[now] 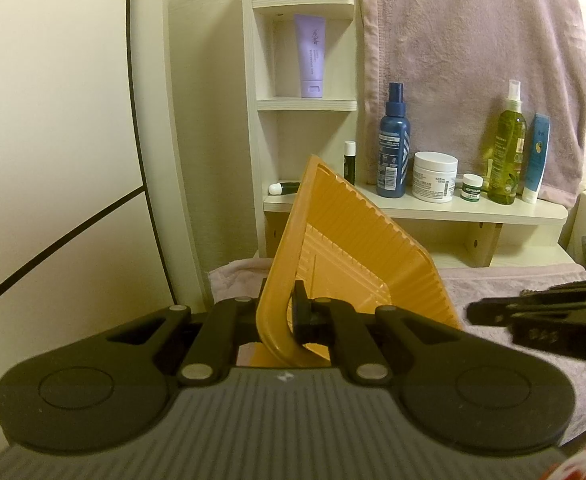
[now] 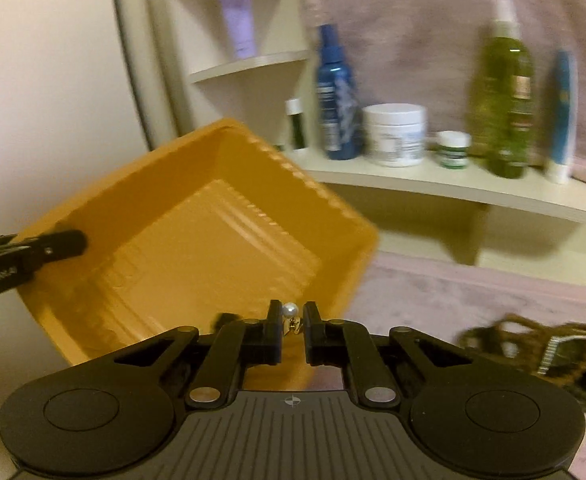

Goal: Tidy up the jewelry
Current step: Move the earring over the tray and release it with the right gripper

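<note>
My left gripper [image 1: 281, 312] is shut on the rim of an orange plastic tray [image 1: 333, 248] and holds it tilted above the pink towel. In the right wrist view the tray [image 2: 197, 248] hangs at the left, its open side facing me, with the left gripper's fingers [image 2: 65, 244] on its left rim. My right gripper [image 2: 291, 326] is shut on a pearl earring [image 2: 291, 311] with a gold fitting, right at the tray's near rim. The right gripper also shows in the left wrist view [image 1: 493, 312] at the right edge.
A dark green and brown braided piece with a metal clasp [image 2: 541, 352] lies on the pink towel [image 2: 433, 300] at the right. A white shelf [image 1: 433, 208] behind holds a blue spray bottle [image 1: 393, 148], a white jar [image 1: 435, 176], a green bottle [image 1: 507, 152] and tubes.
</note>
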{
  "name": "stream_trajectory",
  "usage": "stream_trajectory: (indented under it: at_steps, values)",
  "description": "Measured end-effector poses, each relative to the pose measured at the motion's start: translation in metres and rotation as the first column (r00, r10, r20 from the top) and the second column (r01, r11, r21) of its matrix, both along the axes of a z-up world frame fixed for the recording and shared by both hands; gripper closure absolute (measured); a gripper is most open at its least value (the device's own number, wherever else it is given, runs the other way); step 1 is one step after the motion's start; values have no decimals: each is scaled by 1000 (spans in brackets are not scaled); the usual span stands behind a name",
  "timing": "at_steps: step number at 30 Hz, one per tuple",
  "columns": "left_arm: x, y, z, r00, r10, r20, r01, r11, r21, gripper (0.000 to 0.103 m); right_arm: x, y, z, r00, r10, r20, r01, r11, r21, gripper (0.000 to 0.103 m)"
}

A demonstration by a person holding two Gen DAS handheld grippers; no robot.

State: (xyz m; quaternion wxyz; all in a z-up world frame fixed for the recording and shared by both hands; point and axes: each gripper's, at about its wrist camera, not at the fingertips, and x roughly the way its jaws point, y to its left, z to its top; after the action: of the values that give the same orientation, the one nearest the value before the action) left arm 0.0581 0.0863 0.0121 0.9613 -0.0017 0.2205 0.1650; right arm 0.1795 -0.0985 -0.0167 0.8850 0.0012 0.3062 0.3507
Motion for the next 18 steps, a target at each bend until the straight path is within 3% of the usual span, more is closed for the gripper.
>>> stream_trajectory:
  at_steps: [11,12,14,15,18]
  values:
    - [-1,0,0,1000,1,1,-1,1000,-2,96,1,31,-13,998,58,-24,-58,998,-7,91]
    - [-1,0,0,1000,1,1,-1,1000,-3,96,2,31,-13,998,64,-29,-64,998,-2,88]
    - [-1,0,0,1000,1,2,-1,1000,-4,96,0,30,-12,998,58,-27,-58,998,5,60]
    - [-1,0,0,1000,2,2,-2,1000,-4,96,0,28,-12,998,51,-22,-51,999,6,52]
    - [-2,0,0,1000,3,2,-3,1000,-6,96,-2,24,-9,999,29,-16,-29,999,13,48]
